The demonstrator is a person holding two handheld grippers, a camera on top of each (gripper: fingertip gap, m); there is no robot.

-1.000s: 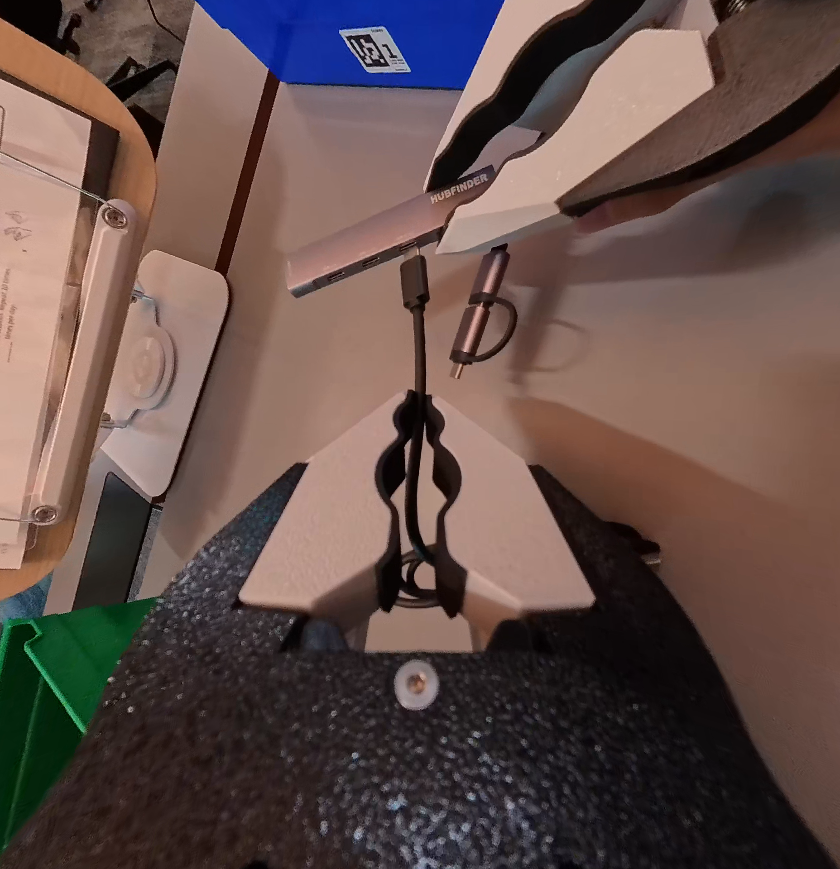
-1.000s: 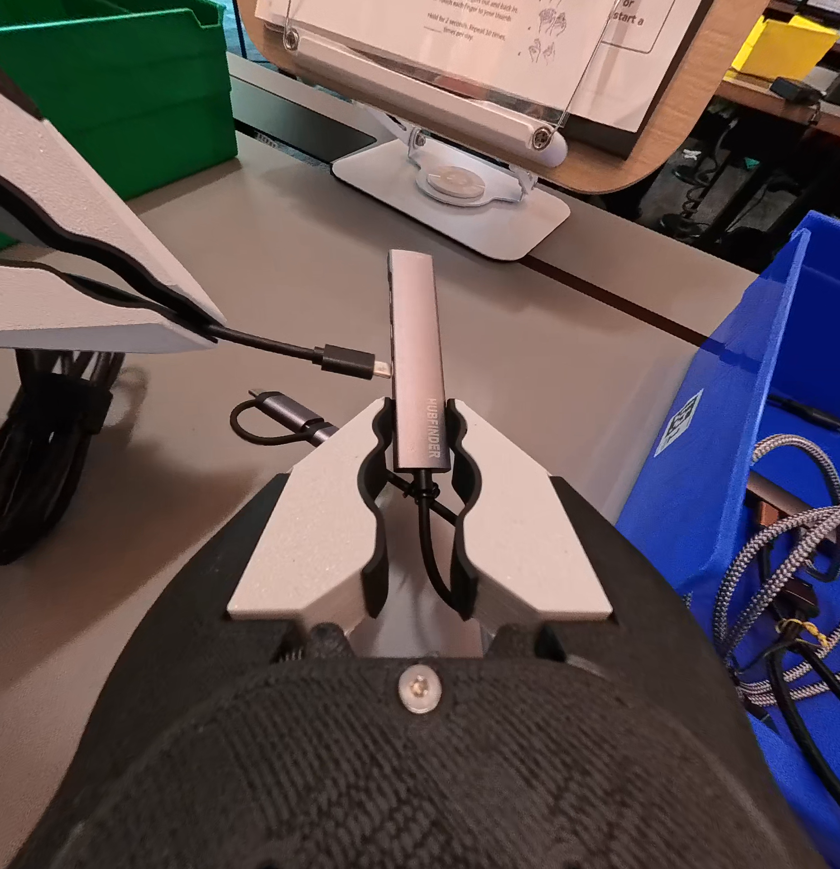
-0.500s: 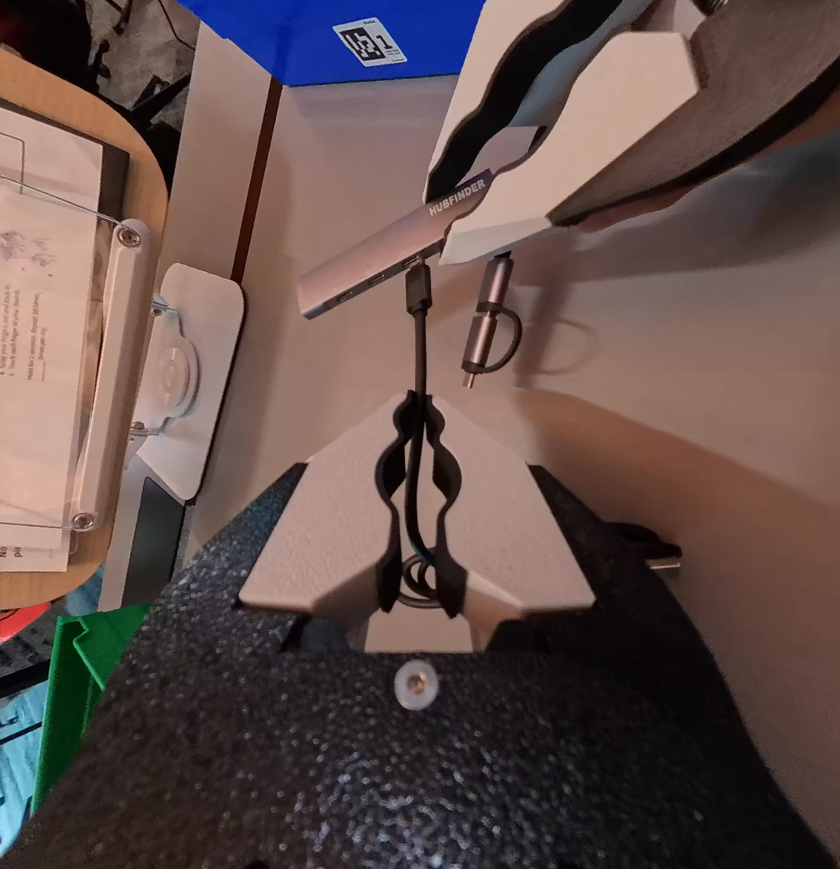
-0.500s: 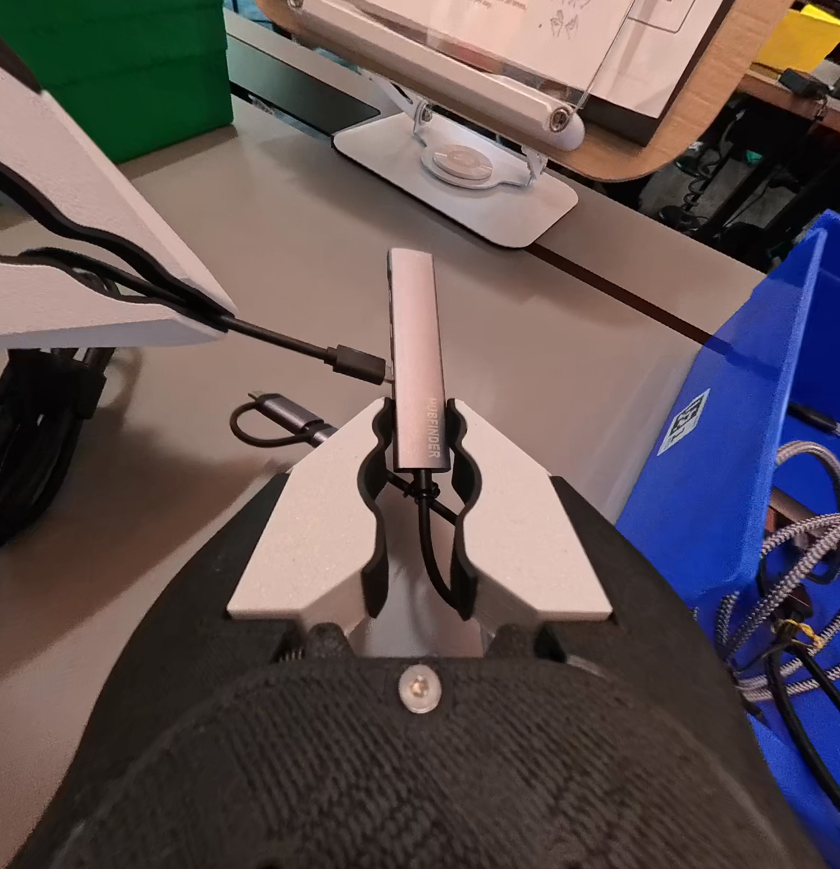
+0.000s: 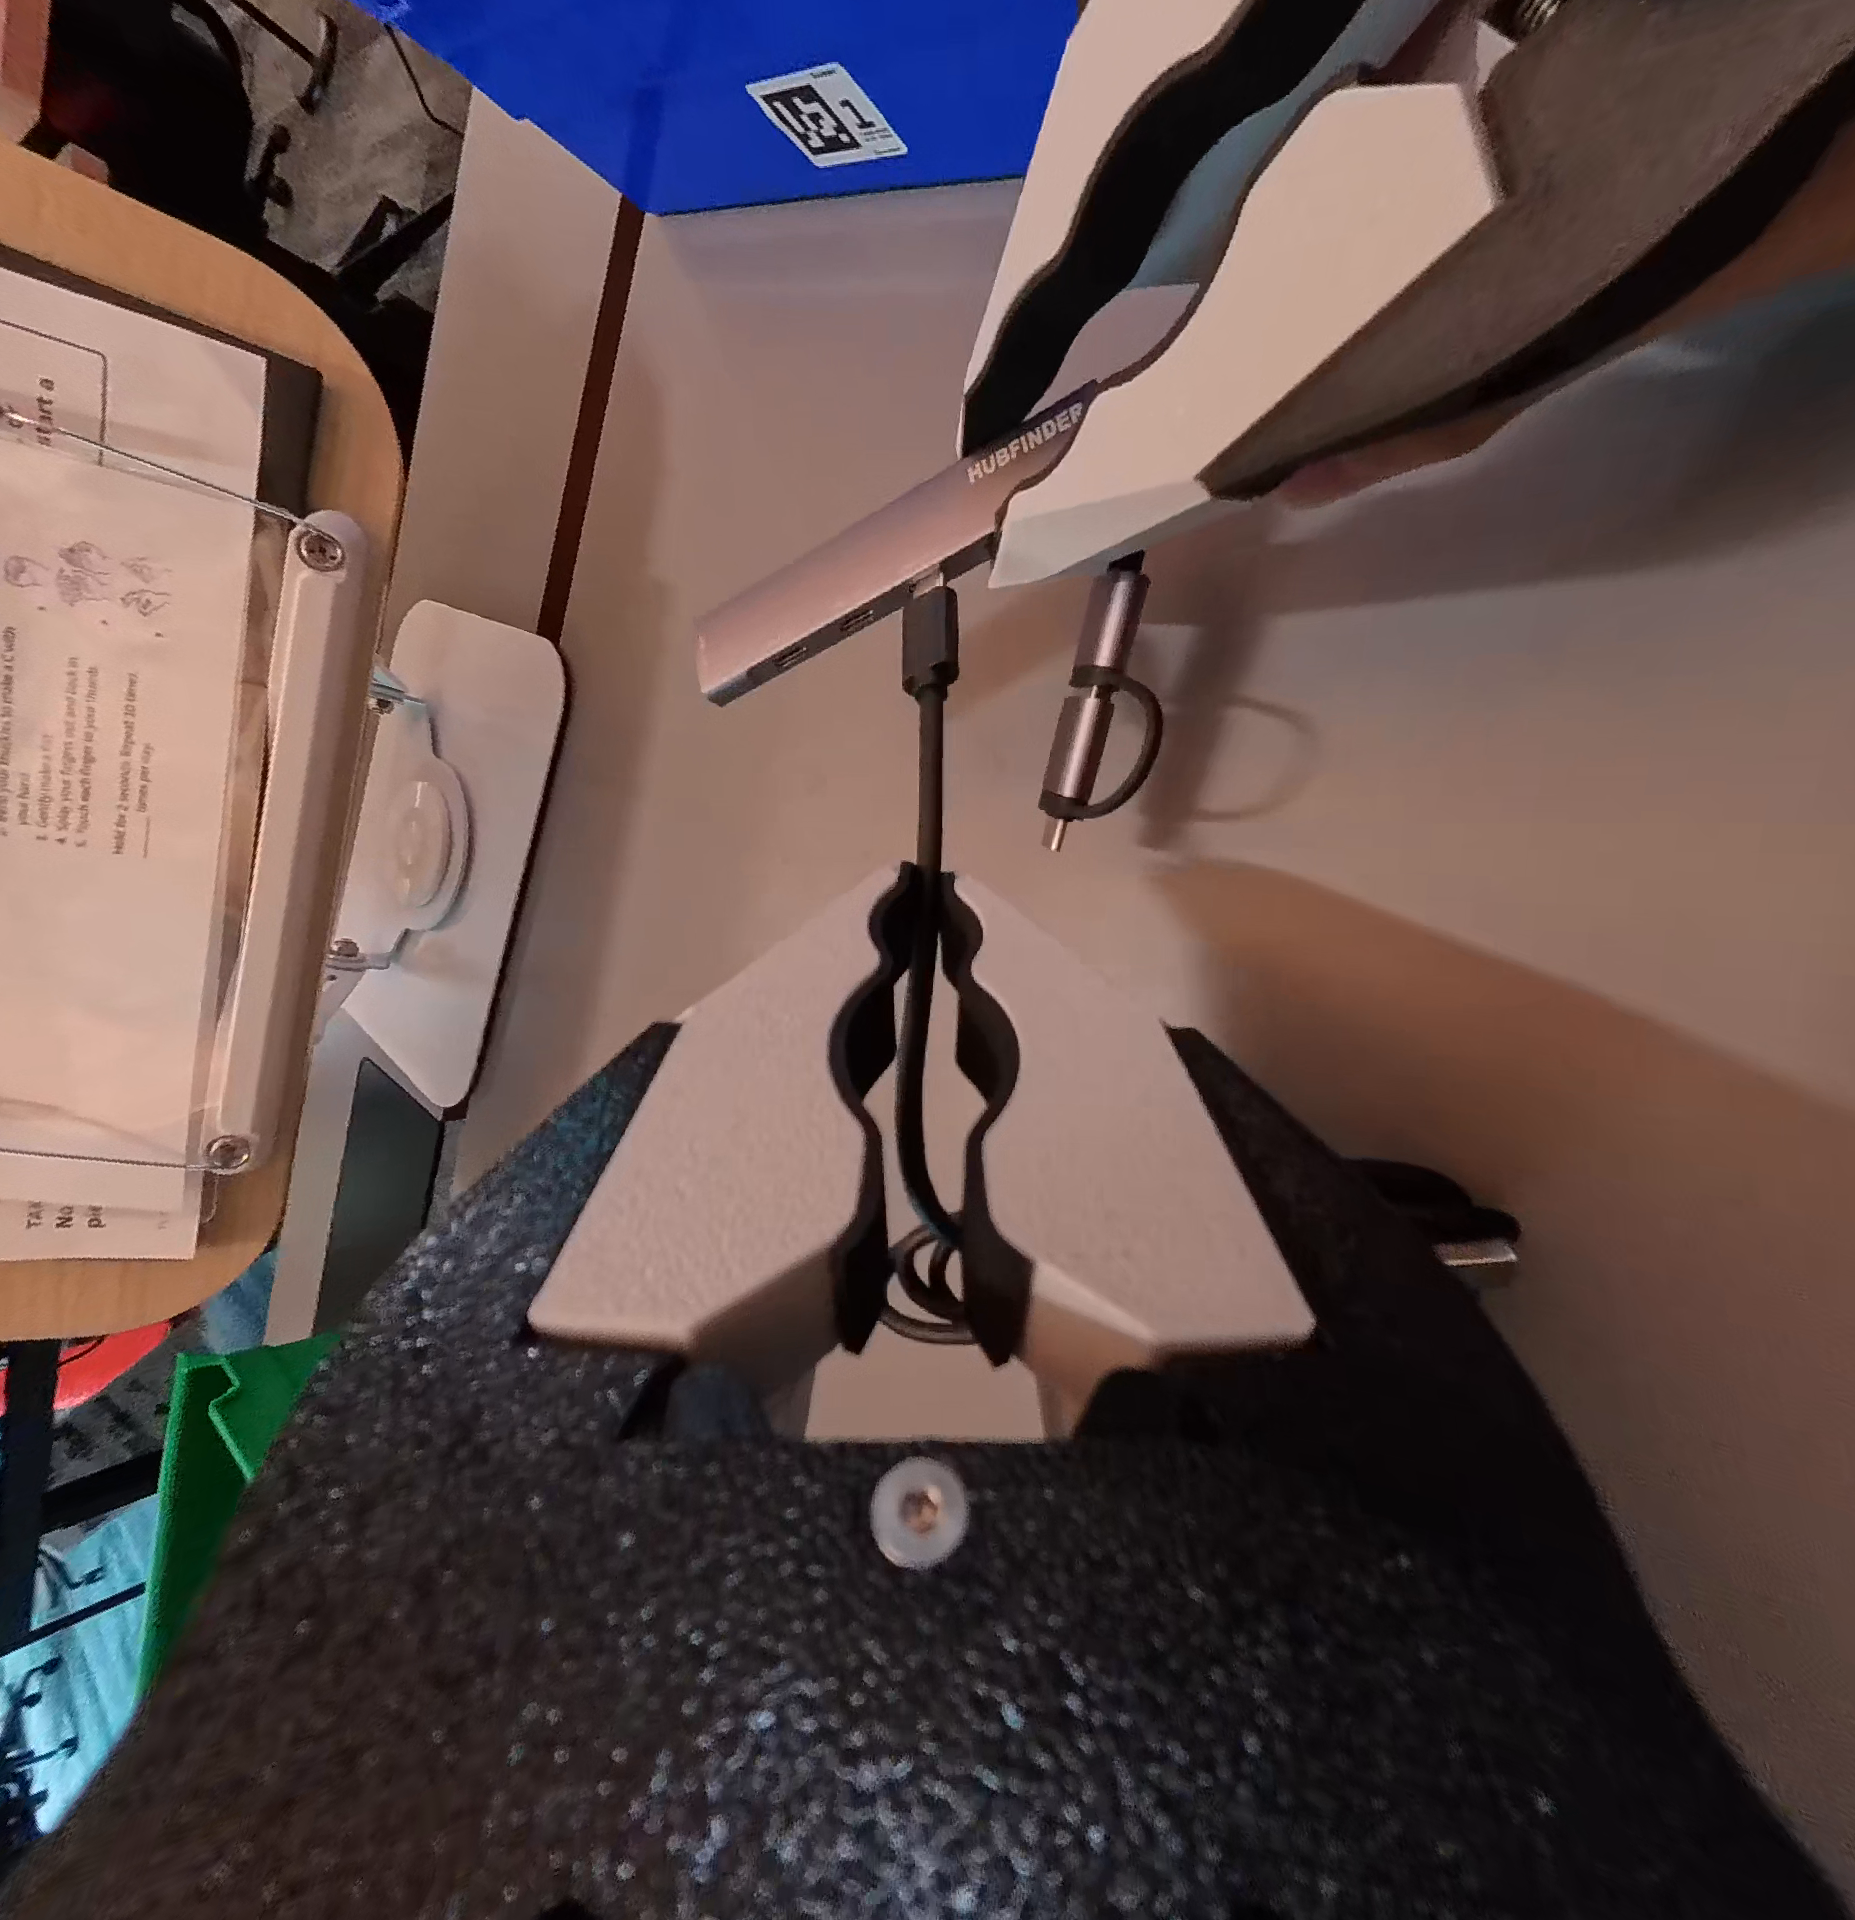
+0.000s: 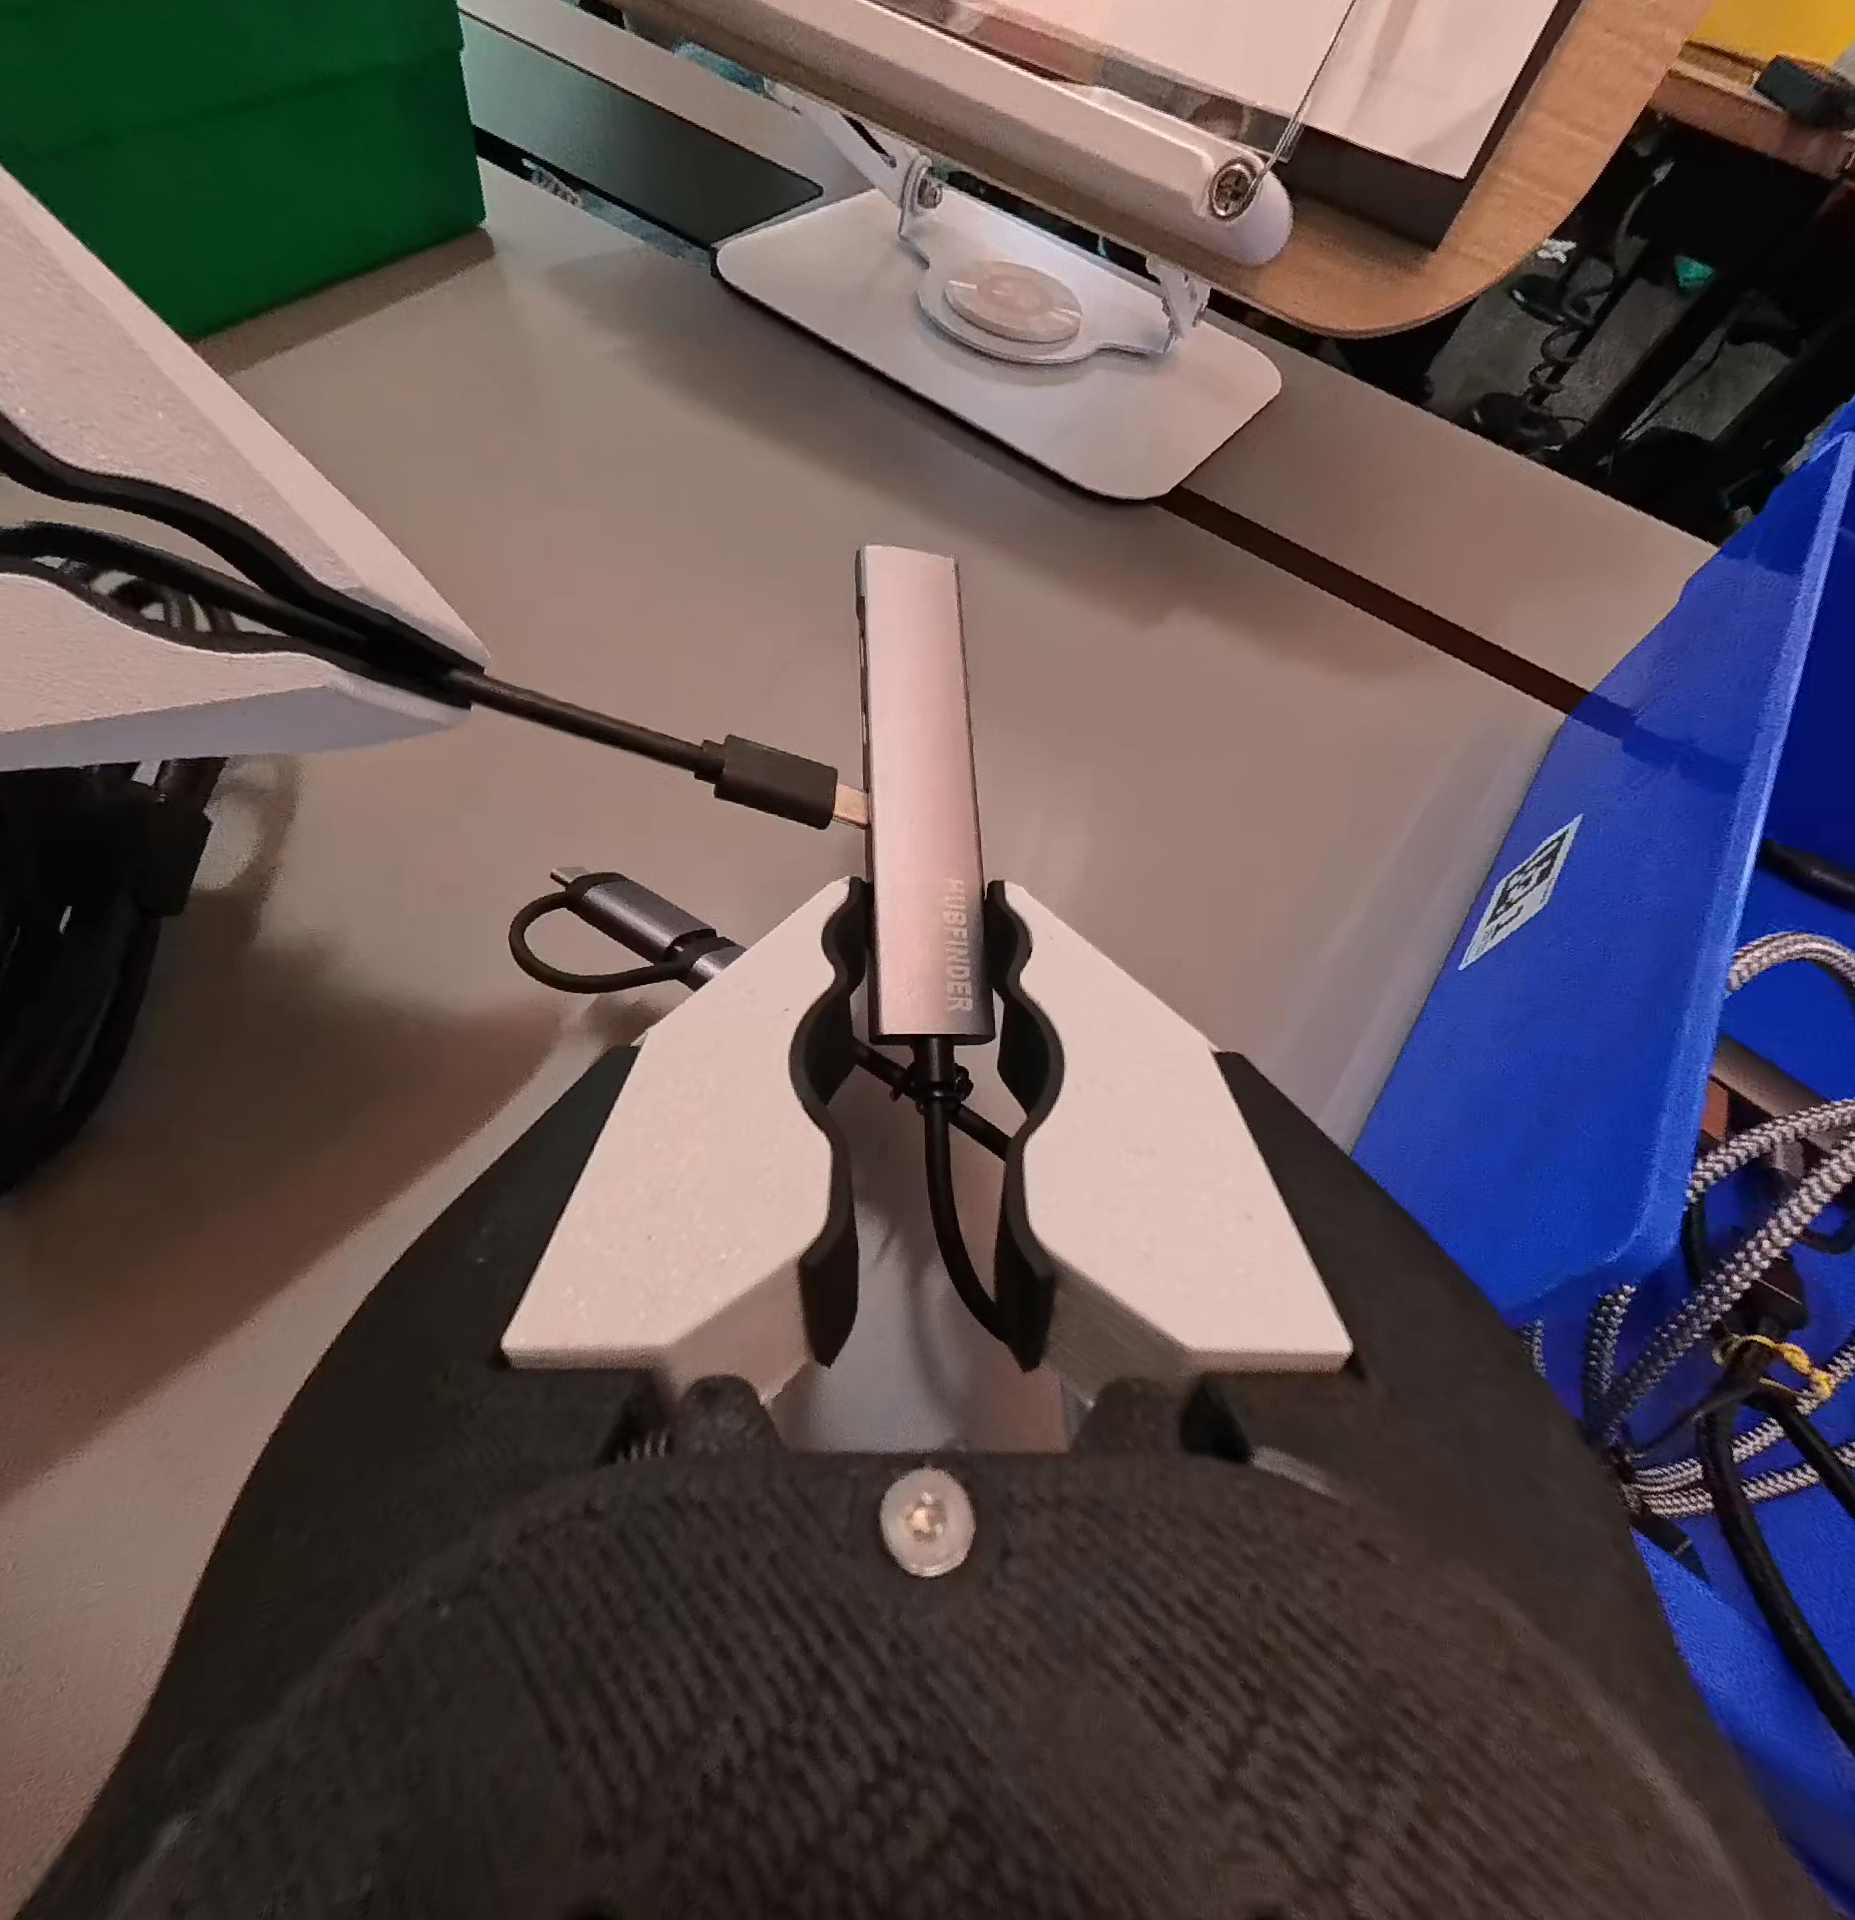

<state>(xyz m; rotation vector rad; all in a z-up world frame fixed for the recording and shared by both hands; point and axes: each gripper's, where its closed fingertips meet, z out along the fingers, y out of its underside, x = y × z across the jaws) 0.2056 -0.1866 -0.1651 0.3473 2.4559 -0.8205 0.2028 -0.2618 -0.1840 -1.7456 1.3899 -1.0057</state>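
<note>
Since a second ago your left gripper (image 5: pixel 928 894), jaws pinching the limp black cable (image 5: pixel 928 769), brings its plug to the rigid, slick USB hub (image 6: pixel 918 790) clamped endwise in your right gripper (image 6: pixel 923 914) above the table (image 6: pixel 590 499).

Grey hub (image 6: pixel 918 831) and black cable (image 5: pixel 928 790) meeting at a side port above the table (image 6: pixel 611 499)

The slim grey metal hub is sticking forward and slightly upward out of the right gripper (image 6: pixel 923 904), its rear end pinched between the closed jaws and its own short black lead trailing back between them. That lead's grey two-headed plug (image 5: pixel 1094 707) is dangling beside the hub, clear of the table. The black cable is running out from the tightly closed left gripper (image 5: pixel 928 883), and its plug (image 6: pixel 772 779) is sitting at the hub's side with a sliver of metal tip showing, so it is not fully seated.
</note>
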